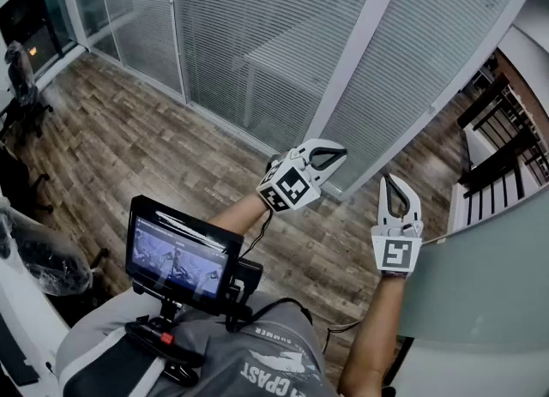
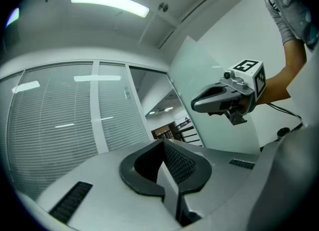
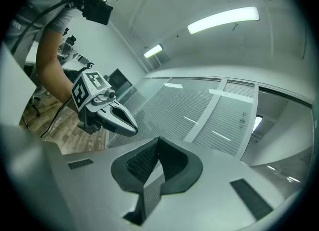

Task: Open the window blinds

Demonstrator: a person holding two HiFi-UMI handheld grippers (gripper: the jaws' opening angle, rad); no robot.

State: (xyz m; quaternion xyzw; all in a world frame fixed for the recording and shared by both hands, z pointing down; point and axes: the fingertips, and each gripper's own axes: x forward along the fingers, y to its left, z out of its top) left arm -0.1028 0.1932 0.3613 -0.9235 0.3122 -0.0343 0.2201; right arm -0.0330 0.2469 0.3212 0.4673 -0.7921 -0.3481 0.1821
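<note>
A: Looking at the claws, is either one holding anything?

B: No. The left claw (image 1: 341, 153) is clenched, its pads pressed together with nothing between them. The right claw (image 1: 389, 180), just to its right and not touching it, is clenched and empty too.

A: Where are the window blinds (image 1: 257, 35)?

B: Ahead of both claws, beyond their tips and well apart from them, with the slats closed.

A: Anything else near?

B: A monitor (image 1: 176, 258) sits below the left claw, at the person's chest, and the wooden floor (image 1: 146, 155) lies beneath both claws.
</note>
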